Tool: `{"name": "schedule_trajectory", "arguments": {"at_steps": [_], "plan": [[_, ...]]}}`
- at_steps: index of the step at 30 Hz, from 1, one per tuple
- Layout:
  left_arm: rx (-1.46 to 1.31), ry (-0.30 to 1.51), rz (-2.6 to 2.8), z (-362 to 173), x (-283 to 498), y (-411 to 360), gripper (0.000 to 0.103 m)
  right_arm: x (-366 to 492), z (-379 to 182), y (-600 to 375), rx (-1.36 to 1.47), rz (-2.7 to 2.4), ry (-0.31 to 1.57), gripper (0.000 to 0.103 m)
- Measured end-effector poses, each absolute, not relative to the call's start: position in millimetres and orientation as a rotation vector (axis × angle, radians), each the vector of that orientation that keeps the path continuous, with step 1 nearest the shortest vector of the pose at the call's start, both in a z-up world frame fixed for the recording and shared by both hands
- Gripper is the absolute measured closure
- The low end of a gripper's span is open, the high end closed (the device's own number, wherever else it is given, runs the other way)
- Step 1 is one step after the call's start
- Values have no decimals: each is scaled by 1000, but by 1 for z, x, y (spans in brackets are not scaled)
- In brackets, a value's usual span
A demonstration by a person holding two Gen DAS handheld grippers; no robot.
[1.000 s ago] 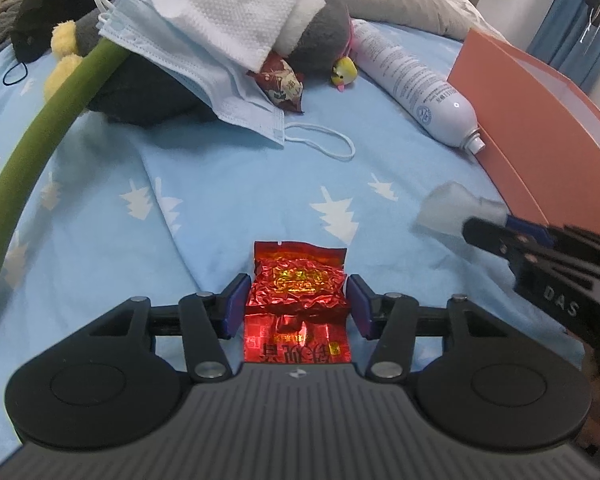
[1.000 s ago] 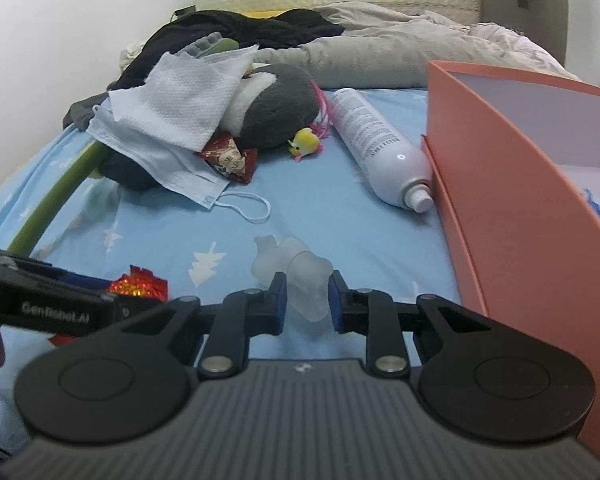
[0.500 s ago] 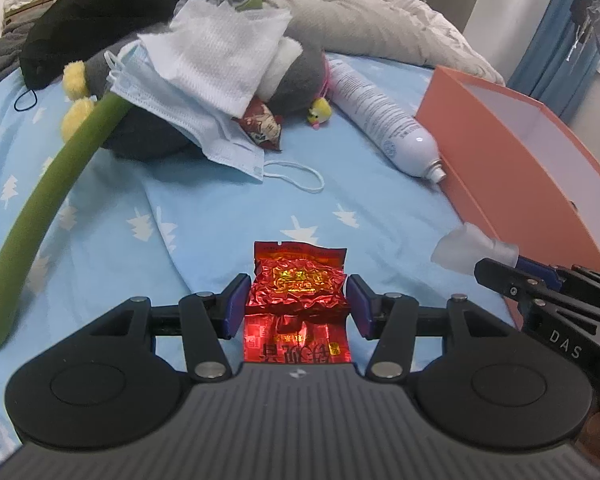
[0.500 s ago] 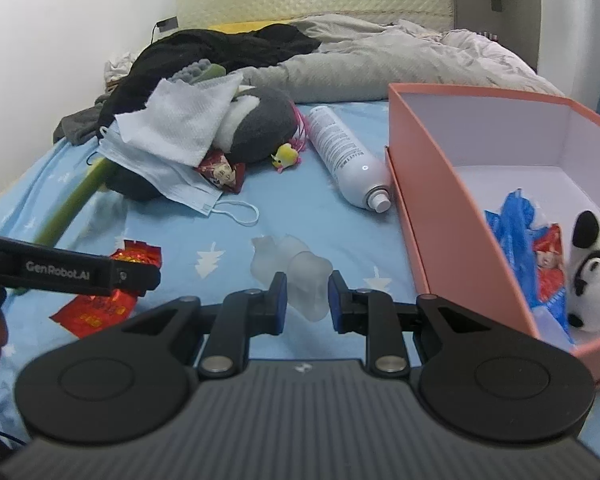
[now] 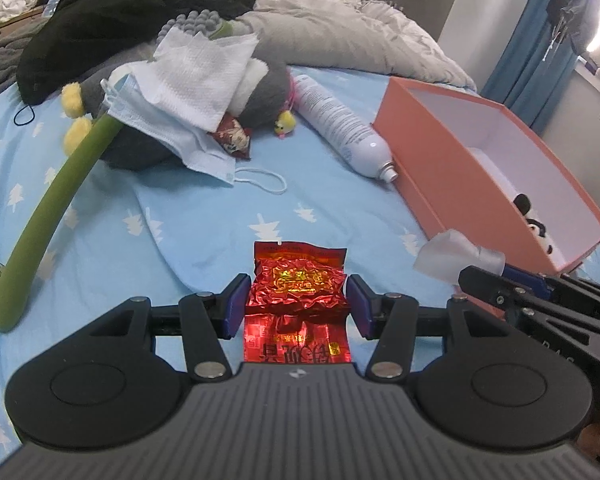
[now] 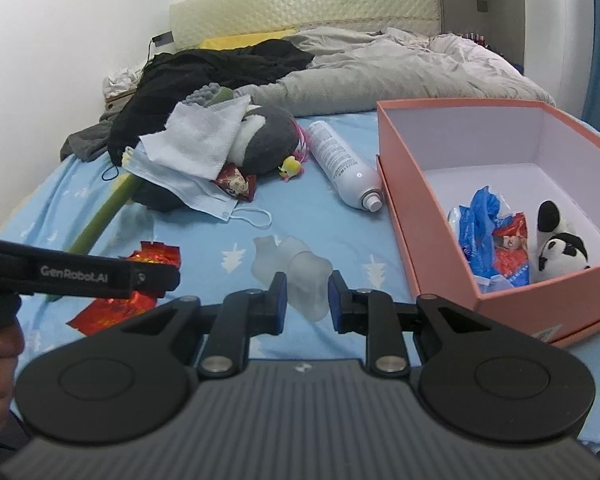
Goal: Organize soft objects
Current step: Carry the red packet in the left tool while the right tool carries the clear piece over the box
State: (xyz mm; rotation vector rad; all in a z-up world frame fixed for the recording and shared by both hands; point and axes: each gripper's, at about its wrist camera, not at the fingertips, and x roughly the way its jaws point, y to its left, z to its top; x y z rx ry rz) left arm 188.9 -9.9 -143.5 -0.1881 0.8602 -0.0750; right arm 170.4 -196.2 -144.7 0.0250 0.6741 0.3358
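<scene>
both claws are seen raised off the bed compared with a moment ago, and more of the orange box (image 6: pixel 428 216) interior is now brought into view. the left claw (image 5: pixel 298 306) is clenched on a red foil packet (image 5: pixel 298 284), held clear of the blue sheet (image 5: pixel 180 216). the right claw (image 6: pixel 306 304) is clenched on a frosted soft bottle (image 6: pixel 300 276), also lifted. the box is set at the right edge of the bed, with a panda toy (image 6: pixel 560 248) and a blue bag (image 6: pixel 484 228) already inside. the lift is judged to be the carry toward the box; the face mask (image 5: pixel 168 136), tissue (image 5: pixel 200 76) and grey plush (image 5: pixel 260 96) are left near the far left corner.
</scene>
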Motion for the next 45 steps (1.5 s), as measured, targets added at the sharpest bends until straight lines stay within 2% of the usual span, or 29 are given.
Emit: {"name": "schedule_trajectory", "arguments": {"at_steps": [28, 38, 45], "plan": [[-175, 626, -265, -9, 241, -92, 44, 198, -13, -264, 42, 214, 393, 78], [-155, 663, -360, -1, 290, -144, 44, 240, -2, -307, 65, 115, 483, 78], [-112, 750, -423, -17, 324, -192, 44, 263, -26, -343, 46, 27, 595, 78]]}}
